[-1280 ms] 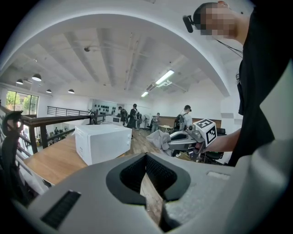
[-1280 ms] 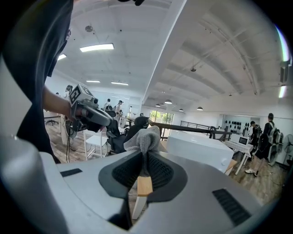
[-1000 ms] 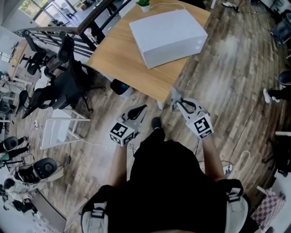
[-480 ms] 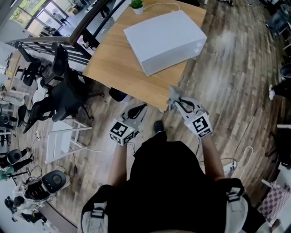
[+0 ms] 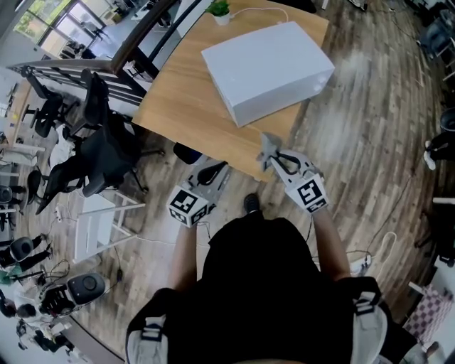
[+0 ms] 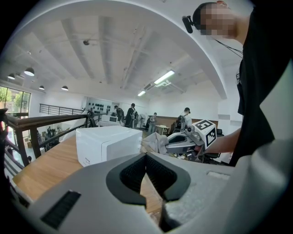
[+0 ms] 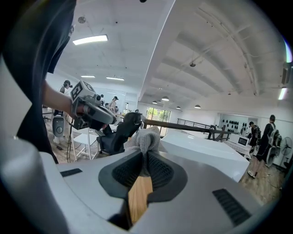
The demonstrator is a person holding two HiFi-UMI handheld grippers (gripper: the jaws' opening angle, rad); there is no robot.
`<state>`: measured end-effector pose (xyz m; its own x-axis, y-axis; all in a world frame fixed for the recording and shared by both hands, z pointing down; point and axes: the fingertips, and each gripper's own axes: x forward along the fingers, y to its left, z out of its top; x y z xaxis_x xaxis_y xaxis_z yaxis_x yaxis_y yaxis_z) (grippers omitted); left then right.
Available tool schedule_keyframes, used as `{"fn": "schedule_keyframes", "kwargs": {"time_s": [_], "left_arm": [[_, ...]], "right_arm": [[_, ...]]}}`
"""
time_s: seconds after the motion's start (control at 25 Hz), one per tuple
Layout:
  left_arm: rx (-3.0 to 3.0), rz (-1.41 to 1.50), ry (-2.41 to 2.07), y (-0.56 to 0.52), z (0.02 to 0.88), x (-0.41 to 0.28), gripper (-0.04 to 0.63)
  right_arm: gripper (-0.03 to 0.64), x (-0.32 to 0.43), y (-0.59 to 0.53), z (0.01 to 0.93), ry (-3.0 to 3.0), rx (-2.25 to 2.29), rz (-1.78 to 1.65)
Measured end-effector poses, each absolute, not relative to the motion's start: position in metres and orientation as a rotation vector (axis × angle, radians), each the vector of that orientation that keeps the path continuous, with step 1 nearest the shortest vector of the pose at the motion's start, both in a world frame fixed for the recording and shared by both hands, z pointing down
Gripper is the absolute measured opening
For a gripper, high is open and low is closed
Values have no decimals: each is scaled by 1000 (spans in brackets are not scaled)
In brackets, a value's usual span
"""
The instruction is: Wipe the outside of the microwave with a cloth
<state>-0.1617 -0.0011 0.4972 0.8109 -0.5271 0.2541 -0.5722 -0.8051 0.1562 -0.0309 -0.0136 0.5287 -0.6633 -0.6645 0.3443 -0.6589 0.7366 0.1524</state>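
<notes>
A white microwave [image 5: 269,61] stands on a wooden table [image 5: 185,92]; it also shows as a white box [image 6: 106,144] in the left gripper view and as a white microwave [image 7: 206,153] in the right gripper view. My right gripper [image 5: 270,153] is shut on a grey cloth [image 7: 145,139], held over the table's near edge just short of the microwave. The cloth [image 6: 154,142] bunches at its tip. My left gripper [image 5: 217,173] hangs lower left, off the table, jaws shut with nothing between them [image 6: 146,160].
A small potted plant [image 5: 222,8] sits at the table's far corner. Black office chairs [image 5: 99,142] and a white stand [image 5: 92,213] crowd the floor on the left. A railing [image 6: 41,123] runs beyond the table. Several people stand far off.
The right gripper with the cloth has edged up toward the table's near edge. The left gripper has barely moved. The view shifted slightly.
</notes>
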Motion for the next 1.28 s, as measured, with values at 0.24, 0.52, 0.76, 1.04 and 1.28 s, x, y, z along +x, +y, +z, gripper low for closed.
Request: {"fn": "schedule_keyframes", "kwargs": {"time_s": [0.24, 0.52, 0.76, 1.04, 1.28], "left_arm": [[2777, 264, -857, -16, 499, -182, 2], [2742, 225, -856, -13, 505, -196, 2], [2708, 236, -896, -13, 510, -218, 2], [2716, 230, -937, -19, 511, -222, 2], [2675, 242, -964, -17, 514, -224, 2]], "right_arm": [[35, -57, -24, 537, -2557, 1001, -44], [36, -71, -39, 550, -2521, 974, -66], [36, -86, -62, 556, -2513, 977, -94], [37, -97, -97, 568, -2502, 926, -142], [37, -104, -124, 581, -2486, 892, -151]]}}
